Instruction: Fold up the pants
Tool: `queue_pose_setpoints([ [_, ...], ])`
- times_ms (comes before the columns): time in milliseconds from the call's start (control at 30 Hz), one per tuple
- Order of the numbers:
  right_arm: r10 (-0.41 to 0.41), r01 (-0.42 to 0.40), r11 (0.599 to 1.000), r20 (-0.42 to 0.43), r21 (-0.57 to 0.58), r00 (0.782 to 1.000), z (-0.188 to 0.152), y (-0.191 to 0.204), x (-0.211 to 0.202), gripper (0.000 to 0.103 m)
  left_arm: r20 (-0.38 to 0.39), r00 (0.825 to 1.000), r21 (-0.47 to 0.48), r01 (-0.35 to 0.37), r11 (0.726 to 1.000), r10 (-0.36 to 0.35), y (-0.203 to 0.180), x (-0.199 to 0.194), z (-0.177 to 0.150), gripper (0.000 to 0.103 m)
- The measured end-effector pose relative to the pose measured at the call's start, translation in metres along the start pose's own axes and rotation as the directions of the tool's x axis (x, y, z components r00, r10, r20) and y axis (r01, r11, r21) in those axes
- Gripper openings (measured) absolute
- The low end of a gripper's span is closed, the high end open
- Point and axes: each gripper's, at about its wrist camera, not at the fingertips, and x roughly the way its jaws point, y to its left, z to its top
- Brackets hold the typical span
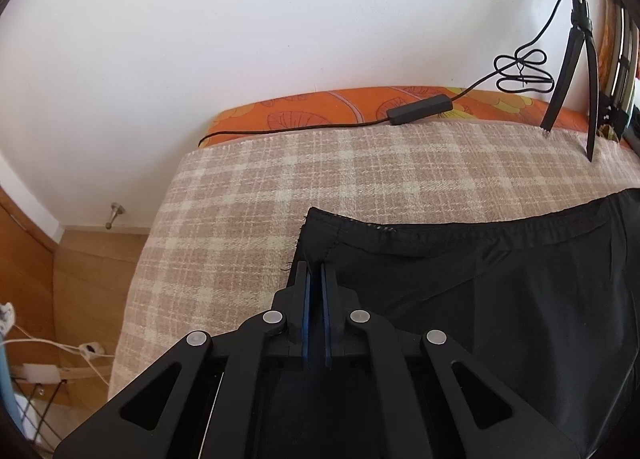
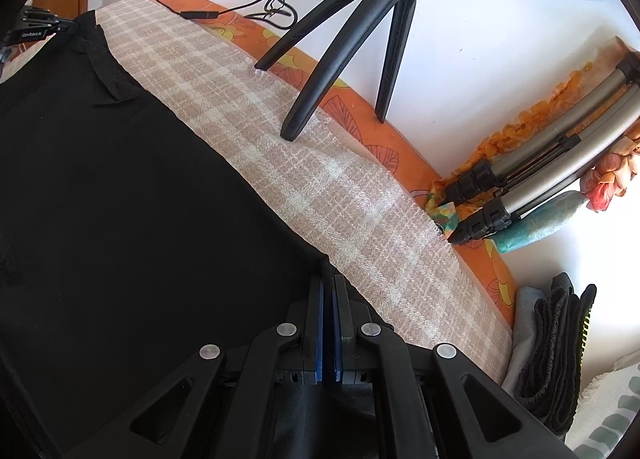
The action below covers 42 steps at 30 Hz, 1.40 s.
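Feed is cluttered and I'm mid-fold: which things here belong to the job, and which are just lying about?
Job: pants; left gripper and right gripper, both clamped on the pants' edge; blanket beneath them.

Lying about: black tripod; cable; silver tripod; folded clothes.

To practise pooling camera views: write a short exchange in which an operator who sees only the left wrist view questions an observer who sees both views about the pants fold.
Operator: My left tongs pinch a corner of the pants. What about the other side?
Observer: The right tongs are shut on the pants' edge, beside the plaid blanket.
Operator: What lies beyond that end?
Observer: A folded pile of dark clothes lies past the blanket's end.
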Motion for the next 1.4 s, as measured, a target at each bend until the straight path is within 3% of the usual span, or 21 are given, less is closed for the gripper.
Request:
queue_pose_setpoints([
  [100, -0.018, 0.018, 1.000, 0.011, 0.024, 1.000, -0.003, -0.007, -0.001, 0.027, -0.014, 0.998, 0.008, -0.068, 0.998, 0.068, -0.001, 0.002, 0.002, 0.010],
  [200, 0.027, -0.033, 0.991, 0.046, 0.127, 0.999, -0.014, -0.031, -0.018, 0.041, -0.003, 0.997, -0.038, -0.080, 0.996, 0.080, 0.012, -0.008, 0.006, 0.021],
  [300, 0.053, -0.075, 0.969, 0.100, 0.235, 0.994, -0.036, -0.063, -0.044, 0.056, 0.037, 0.996, -0.077, -0.080, 0.994, 0.083, 0.019, -0.032, 0.006, 0.022],
  [433, 0.065, -0.117, 0.907, 0.140, 0.404, 0.988, -0.088, -0.111, -0.075, 0.059, 0.104, 0.995, -0.054, -0.003, 0.999, 0.009, 0.003, -0.073, 0.000, 0.026],
  [500, 0.072, -0.134, 0.856, 0.142, 0.499, 0.987, -0.122, -0.134, -0.082, 0.061, 0.132, 0.990, -0.032, 0.047, 0.998, -0.042, -0.013, -0.091, -0.005, 0.040],
  [633, 0.077, -0.124, 0.789, 0.103, 0.602, 0.992, -0.180, -0.161, -0.081, 0.061, 0.149, 0.976, 0.047, 0.151, 0.987, -0.157, -0.061, -0.118, -0.026, 0.041],
  [800, 0.140, -0.167, 0.711, 0.095, 0.683, 0.986, -0.212, -0.178, -0.055, 0.062, 0.110, 0.937, 0.151, 0.315, 0.937, -0.332, -0.133, -0.131, -0.053, 0.041],
  [1000, 0.245, -0.263, 0.667, 0.129, 0.697, 0.961, -0.204, -0.178, -0.022, 0.070, -0.007, 0.865, 0.278, 0.484, 0.830, -0.503, -0.225, -0.133, -0.071, 0.041],
  [1067, 0.258, -0.267, 0.668, 0.120, 0.694, 0.959, -0.198, -0.174, -0.013, 0.067, -0.028, 0.854, 0.334, 0.498, 0.801, -0.519, -0.249, -0.135, -0.076, 0.041],
  [1100, 0.258, -0.266, 0.669, 0.119, 0.694, 0.959, -0.196, -0.172, -0.011, 0.047, -0.035, 0.857, 0.365, 0.490, 0.791, -0.515, -0.259, -0.135, -0.078, 0.041],
  [1133, 0.268, -0.283, 0.662, 0.134, 0.694, 0.954, -0.195, -0.170, -0.011, 0.035, -0.044, 0.859, 0.391, 0.485, 0.782, -0.510, -0.266, -0.135, -0.081, 0.041],
  [1167, 0.263, -0.281, 0.659, 0.135, 0.698, 0.955, -0.192, -0.168, -0.012, 0.031, -0.062, 0.856, 0.406, 0.492, 0.770, -0.514, -0.271, -0.132, -0.083, 0.041],
  [1200, 0.234, -0.252, 0.674, 0.124, 0.694, 0.964, -0.190, -0.166, -0.016, 0.018, -0.078, 0.854, 0.411, 0.497, 0.764, -0.514, -0.275, -0.129, -0.084, 0.041],
  [1300, 0.157, -0.181, 0.738, 0.095, 0.651, 0.983, -0.183, -0.164, -0.026, 0.004, -0.097, 0.867, 0.420, 0.481, 0.770, -0.489, -0.280, -0.121, -0.090, 0.041],
  [1400, -0.005, 0.000, 0.780, 0.007, 0.626, 1.000, -0.183, -0.170, -0.028, 0.000, -0.091, 0.868, 0.410, 0.479, 0.776, -0.488, -0.278, -0.116, -0.094, 0.045],
])
